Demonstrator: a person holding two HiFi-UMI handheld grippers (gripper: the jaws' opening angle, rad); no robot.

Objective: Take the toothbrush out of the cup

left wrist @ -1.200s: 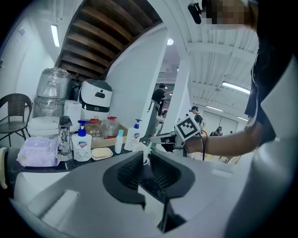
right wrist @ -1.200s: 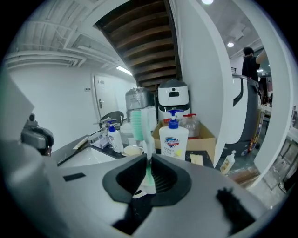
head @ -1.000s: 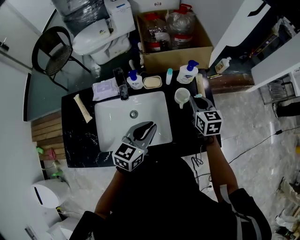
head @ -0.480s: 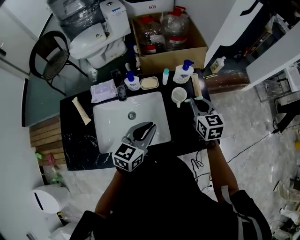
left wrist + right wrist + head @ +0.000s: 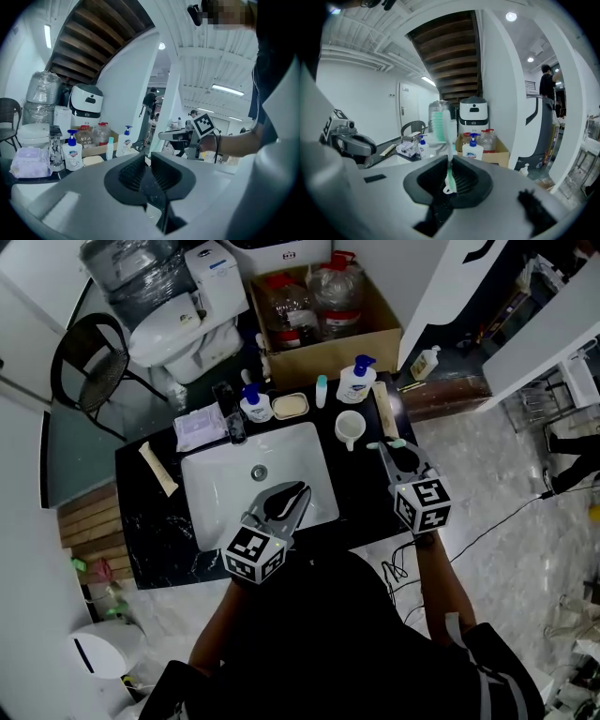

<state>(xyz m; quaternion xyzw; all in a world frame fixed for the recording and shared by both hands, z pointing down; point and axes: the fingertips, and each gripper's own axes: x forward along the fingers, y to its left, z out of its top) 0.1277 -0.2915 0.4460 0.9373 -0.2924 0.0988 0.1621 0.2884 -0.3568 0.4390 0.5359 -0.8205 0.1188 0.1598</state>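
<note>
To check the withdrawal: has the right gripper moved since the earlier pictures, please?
Yes. The right gripper, shut on the toothbrush, has drawn back from the cup, toward the person.

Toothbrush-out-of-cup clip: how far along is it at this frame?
Done: the toothbrush is out of the cup, and no brush stands in the cup. In hand: the right gripper is clamped on the handle, bristle end up, over the counter right of the cup. Left: only setting the brush down, if that is wanted. The left gripper is closed on nothing above the sink.
</note>
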